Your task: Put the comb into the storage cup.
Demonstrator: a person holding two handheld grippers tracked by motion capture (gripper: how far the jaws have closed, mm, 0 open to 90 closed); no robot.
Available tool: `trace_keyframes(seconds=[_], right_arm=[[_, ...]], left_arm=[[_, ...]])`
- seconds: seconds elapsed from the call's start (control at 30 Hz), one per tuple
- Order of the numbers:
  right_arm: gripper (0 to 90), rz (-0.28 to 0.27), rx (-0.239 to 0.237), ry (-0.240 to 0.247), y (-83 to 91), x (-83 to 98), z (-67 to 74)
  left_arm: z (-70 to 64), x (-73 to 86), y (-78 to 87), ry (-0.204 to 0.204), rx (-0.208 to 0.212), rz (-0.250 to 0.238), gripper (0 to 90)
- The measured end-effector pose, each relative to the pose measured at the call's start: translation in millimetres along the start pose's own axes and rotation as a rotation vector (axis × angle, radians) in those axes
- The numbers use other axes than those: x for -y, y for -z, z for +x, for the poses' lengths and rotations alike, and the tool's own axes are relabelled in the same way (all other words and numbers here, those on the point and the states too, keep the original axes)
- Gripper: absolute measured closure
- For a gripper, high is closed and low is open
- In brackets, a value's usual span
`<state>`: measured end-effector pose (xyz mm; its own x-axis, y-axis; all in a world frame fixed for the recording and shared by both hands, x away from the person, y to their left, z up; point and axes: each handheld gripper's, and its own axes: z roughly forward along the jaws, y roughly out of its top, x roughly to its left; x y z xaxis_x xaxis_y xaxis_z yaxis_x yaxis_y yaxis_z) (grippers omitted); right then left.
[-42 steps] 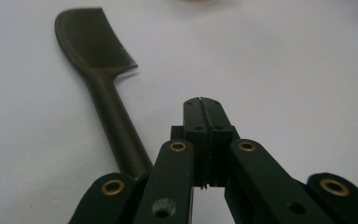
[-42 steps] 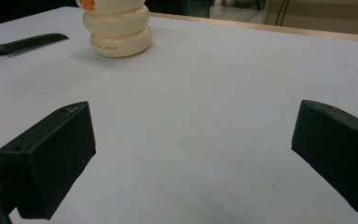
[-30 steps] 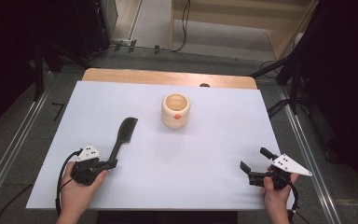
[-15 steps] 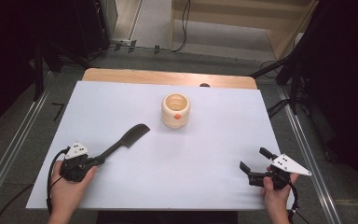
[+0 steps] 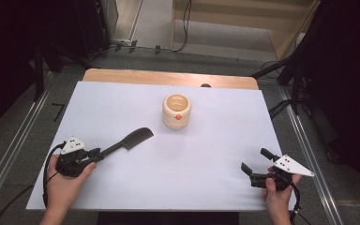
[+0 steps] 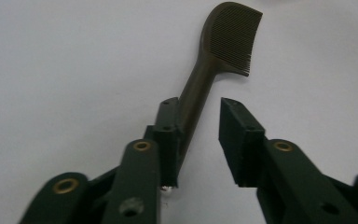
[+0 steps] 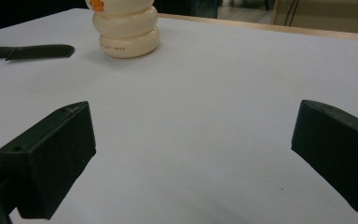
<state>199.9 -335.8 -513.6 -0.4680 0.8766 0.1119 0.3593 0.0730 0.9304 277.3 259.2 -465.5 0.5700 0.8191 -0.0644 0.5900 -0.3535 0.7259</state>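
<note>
The comb (image 6: 223, 42) is dark brown-black, matte, probably plastic though the material is hard to judge, with a broad curved head of fine, closely ruled teeth and a slim handle that tapers toward the left gripper (image 6: 198, 135). It lies flat on the smooth white table sheet (image 5: 215, 154) at the left front, its head pointing up and right toward the cup (image 5: 176, 111), well apart from it. The cup is cream, glossy, built of 3 rounded stacked rings with a small orange mark on its side; in the right gripper view small lettering on its lowest ring is too blurred to read.

The left gripper's blocky dark green jaws, ribbed on their inner pads, have just been opening: the handle still lies against the inner face of 1 jaw, while the other stands clear of it with white sheet showing between, so nothing clamps the comb.

Against the frame 1 second ago, the comb has swung from pointing nearly straight away to a shallower slant toward the right, and the left hand (image 5: 63, 180) has shifted left.

The right gripper (image 5: 258, 165) sits at the right front in the same place as before, its 2 jaws spread wide over bare sheet, holding nothing.
</note>
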Motion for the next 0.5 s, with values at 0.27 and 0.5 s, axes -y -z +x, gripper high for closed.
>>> trace_keyframes(seconds=[0.27, 0.5], right_arm=[[0.0, 0.003, -0.002, 0.010, -0.4, 0.1, 1.1], [0.0, 0.004, -0.009, 0.013, -0.4, 0.1, 0.5]], left_arm=[[8.7, -22.7, -14.9, -0.026, 0.006, 0.096, 50.6], [-2.4, -40.7, -33.8, -0.122, 0.001, 0.223, 49.8]])
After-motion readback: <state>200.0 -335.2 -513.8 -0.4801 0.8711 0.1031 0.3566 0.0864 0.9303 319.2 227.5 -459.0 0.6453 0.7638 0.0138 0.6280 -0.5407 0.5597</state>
